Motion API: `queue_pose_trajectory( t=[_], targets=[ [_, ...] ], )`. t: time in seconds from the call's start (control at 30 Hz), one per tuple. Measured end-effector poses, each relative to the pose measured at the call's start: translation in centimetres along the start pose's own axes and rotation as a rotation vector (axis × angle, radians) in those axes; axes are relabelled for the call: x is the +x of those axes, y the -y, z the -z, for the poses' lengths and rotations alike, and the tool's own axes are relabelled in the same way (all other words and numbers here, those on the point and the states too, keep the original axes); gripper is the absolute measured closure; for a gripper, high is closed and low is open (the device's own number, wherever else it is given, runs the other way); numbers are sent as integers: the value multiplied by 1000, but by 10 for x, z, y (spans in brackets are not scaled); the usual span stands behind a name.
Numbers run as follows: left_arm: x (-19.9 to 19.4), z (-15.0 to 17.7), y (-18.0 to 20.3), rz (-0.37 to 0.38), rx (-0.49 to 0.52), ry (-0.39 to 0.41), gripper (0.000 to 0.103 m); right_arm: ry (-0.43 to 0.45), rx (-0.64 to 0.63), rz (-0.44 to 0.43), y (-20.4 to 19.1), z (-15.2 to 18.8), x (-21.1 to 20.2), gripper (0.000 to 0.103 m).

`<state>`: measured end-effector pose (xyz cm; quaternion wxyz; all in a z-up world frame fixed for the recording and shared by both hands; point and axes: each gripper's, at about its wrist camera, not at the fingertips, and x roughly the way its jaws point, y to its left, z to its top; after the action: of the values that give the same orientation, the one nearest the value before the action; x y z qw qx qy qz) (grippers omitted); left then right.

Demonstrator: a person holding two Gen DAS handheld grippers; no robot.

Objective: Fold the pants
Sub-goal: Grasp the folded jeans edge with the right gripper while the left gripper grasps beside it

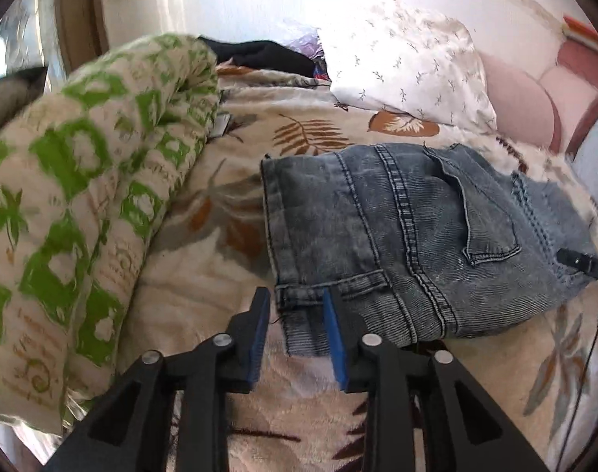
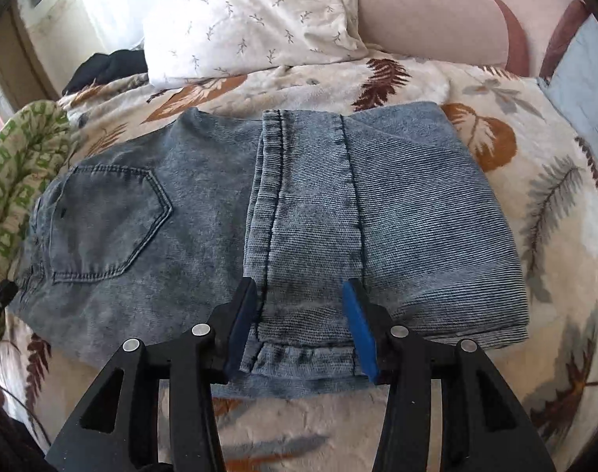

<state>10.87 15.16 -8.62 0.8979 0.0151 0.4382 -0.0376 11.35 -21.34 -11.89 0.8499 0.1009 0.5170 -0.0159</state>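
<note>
Grey-blue jeans [image 2: 204, 212] lie folded on the leaf-print blanket [image 2: 554, 236]. The seat with its back pocket [image 2: 106, 220] is on the left, and the leg ends are folded over onto the right half. My right gripper [image 2: 299, 295] is open above the hem of the folded legs at the near edge, holding nothing. In the left wrist view the jeans [image 1: 397, 228] lie ahead, waistband toward me. My left gripper [image 1: 297, 299] is open over the waistband corner [image 1: 299, 295], with nothing between its pads. The right gripper's tip [image 1: 582, 261] shows at the jeans' right edge.
A rolled green-and-cream quilt [image 1: 71, 204] lies along the left of the bed. A white patterned pillow [image 2: 251, 15] and dark clothes [image 1: 267, 55] sit at the head. A pink padded headboard [image 2: 436, 19] stands behind.
</note>
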Motion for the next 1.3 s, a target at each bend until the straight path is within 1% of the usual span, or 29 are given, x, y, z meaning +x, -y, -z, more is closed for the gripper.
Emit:
queue_pose_trajectory(
  t=[0.03, 0.07, 0.1, 0.13, 0.17, 0.2, 0.23, 0.27, 0.3, 0.37, 0.4, 0.43, 0.47, 0.53, 0.6, 0.63, 0.73, 0.8, 0.87, 0.9, 0.97, 1.0, 1.07, 1.13, 1.17, 1.2, 1.23, 1.27, 1.3],
  targets=[
    [0, 1, -5, 18, -24, -9, 68, -13, -1, 7, -3, -3, -1, 58],
    [-1, 1, -10, 30, -48, -15, 65, -49, 2, 20, -6, -11, -4, 57],
    [-3, 2, -14, 35, -68, -15, 65, -65, -6, 13, -11, -18, -8, 56],
    [-6, 4, -16, 30, -74, -10, 65, -59, -20, 0, -19, -24, -12, 56],
    [-10, 5, -16, 23, -74, -2, 63, -29, -59, -15, -32, -34, -22, 56],
    [-14, 6, -16, 18, -76, 3, 61, -1, -109, -21, -50, -45, -32, 55],
    [-18, 7, -17, 14, -88, 7, 58, 7, -139, -38, -61, -51, -36, 54],
    [-22, 8, -20, 12, -103, 10, 53, 15, -175, -86, -80, -63, -42, 53],
    [-25, 9, -22, 8, -121, 15, 49, 21, -196, -125, -94, -70, -45, 48],
    [-30, 10, -26, 8, -149, 39, 43, 11, -276, -217, -137, -88, -44, 41],
    [-31, 10, -26, -1, -153, 47, 40, 1, -304, -239, -150, -92, -41, 41],
    [-30, 10, -28, -7, -158, 48, 34, -8, -346, -260, -169, -96, -37, 41],
    [-28, 11, -29, -7, -169, 47, 32, -5, -401, -273, -192, -101, -30, 41],
    [-23, 12, -29, 4, -192, 36, 31, -20, -454, -286, -223, -107, -19, 41],
    [-16, 13, -25, -13, -182, 23, 25, -45, -491, -314, -251, -112, -6, 41],
    [-11, 14, -22, -29, -172, 17, 25, -56, -507, -329, -265, -115, 2, 41],
    [1, 15, -17, -33, -162, -14, 22, -94, -584, -341, -309, -119, 24, 40],
    [12, 17, -21, -29, -191, -46, 15, -112, -623, -336, -325, -118, 34, 37],
    [24, 20, -28, 0, -251, -83, 11, -142, -653, -335, -342, -117, 50, 37],
    [25, 19, -28, -3, -254, -67, 10, -154, -663, -338, -346, -116, 57, 36],
    [26, 17, -23, -18, -225, -56, 10, -193, -681, -338, -353, -114, 72, 36],
    [27, 18, -23, -17, -230, -58, 10, -215, -683, -338, -355, -113, 80, 36],
    [26, 17, -29, 14, -279, -51, 10, -282, -670, -339, -355, -108, 101, 37],
    [22, 17, -41, 64, -360, -37, 10, -306, -657, -319, -352, -104, 115, 50],
    [21, 18, -46, 77, -392, -33, 11, -296, -660, -299, -351, -102, 119, 66],
    [20, 20, -50, 84, -416, -29, 14, -290, -667, -281, -350, -100, 120, 70],
    [19, 21, -52, 88, -426, -26, 15, -285, -658, -286, -349, -101, 119, 76],
    [18, 22, -53, 91, -426, -22, 19, -293, -646, -297, -346, -103, 118, 87],
    [17, 23, -53, 95, -421, -21, 23, -293, -623, -300, -343, -105, 115, 88]
  ],
)
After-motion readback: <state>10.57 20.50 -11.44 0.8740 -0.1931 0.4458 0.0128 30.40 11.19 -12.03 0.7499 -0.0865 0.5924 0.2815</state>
